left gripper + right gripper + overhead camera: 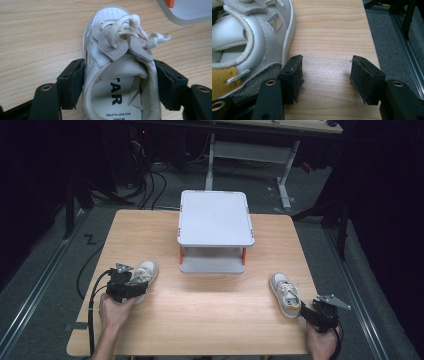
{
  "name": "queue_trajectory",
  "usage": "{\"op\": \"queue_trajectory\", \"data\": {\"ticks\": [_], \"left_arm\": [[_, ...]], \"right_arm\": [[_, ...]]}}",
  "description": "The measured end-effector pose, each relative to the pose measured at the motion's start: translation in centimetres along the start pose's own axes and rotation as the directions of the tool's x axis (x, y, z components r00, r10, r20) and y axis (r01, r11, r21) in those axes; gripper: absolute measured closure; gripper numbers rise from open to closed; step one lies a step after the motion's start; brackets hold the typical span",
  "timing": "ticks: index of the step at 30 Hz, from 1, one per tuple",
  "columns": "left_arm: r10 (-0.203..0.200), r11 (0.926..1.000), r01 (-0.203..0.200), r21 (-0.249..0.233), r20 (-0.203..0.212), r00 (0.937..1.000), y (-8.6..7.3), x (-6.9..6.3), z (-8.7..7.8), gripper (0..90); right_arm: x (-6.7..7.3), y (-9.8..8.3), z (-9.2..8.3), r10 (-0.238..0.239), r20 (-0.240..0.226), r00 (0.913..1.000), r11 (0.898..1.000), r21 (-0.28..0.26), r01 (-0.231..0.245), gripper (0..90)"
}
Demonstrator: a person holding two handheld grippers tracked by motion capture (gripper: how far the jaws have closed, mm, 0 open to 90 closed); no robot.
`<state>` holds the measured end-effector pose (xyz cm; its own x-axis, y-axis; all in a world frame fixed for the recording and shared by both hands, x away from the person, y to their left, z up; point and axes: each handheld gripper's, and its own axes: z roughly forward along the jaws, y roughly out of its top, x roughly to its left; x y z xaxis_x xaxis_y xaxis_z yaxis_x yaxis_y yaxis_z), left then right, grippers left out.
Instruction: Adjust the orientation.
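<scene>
A small white lace-up shoe [146,271] lies at the table's left, toe pointing away from me. My left gripper [132,283] straddles its heel end. In the left gripper view both pads touch the sides of the shoe [112,42] around its opening, so the gripper [120,72] is shut on it. A second white shoe [284,292] with a yellow heel lining lies at the table's right. My right gripper [305,309] sits just behind and right of its heel. In the right gripper view this gripper [325,72] stands open over bare wood, with that shoe [249,45] outside its left jaw.
A white two-level stand [215,217] with orange posts occupies the far middle of the wooden table [210,315]; its corner [185,10] lies just beyond the left shoe. The table's right edge and grey floor [397,37] are close to the right gripper.
</scene>
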<state>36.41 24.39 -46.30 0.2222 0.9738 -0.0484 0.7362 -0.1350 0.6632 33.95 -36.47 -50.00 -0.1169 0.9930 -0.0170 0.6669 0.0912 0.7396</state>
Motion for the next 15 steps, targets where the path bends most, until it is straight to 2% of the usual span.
{"op": "queue_trajectory", "data": {"ticks": [8, 12, 15], "left_arm": [[-0.001, 1.0000, 0.001, 0.007, 0.006, 1.0000, -0.1, -1.0, -0.5, 34.3], [0.004, 1.0000, -0.004, 0.001, 0.028, 0.9996, -0.2, -2.3, -1.1, 34.7], [0.007, 0.9999, -0.007, -0.009, 0.068, 0.9976, -0.2, -3.9, -1.6, 35.5]], "right_arm": [[0.0, 0.0, 0.0, 0.000, 0.000, 1.0000, 1.000, 0.000, 0.000, 43.0], [0.0, 0.0, 0.0, 0.000, 0.000, 1.0000, 1.000, 0.000, 0.000, 43.0], [0.0, 0.0, 0.0, 0.000, 0.000, 1.0000, 1.000, 0.000, 0.000, 43.0]]}}
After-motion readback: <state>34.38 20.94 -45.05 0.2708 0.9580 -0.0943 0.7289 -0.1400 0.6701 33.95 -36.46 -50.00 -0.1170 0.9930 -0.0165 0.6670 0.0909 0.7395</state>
